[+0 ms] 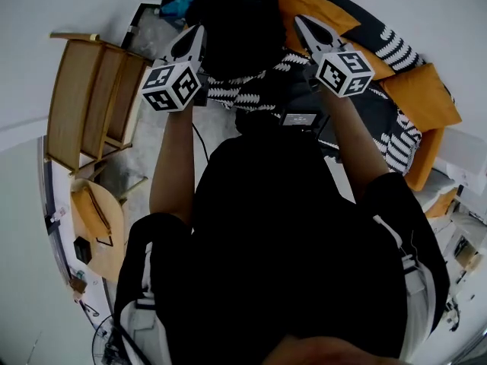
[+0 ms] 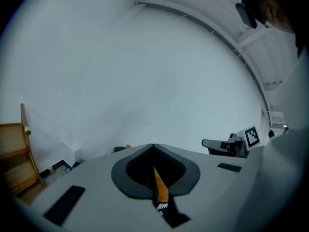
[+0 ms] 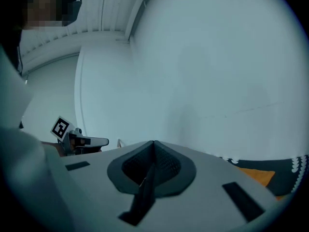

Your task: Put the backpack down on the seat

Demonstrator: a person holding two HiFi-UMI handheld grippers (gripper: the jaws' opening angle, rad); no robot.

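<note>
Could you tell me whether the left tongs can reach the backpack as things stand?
Probably yes: the left tongs sit just beside the backpack, nothing between them, but they are shut.

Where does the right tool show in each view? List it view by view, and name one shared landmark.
Head view: right tool upper right of centre, jaws shut.
Left gripper view: right tool far right, mid-height, side-on.
Right gripper view: right tool bottom centre, its own shut jaws.
Shared landmark: left tool, upper left in head view, far left in right gripper view.
</note>
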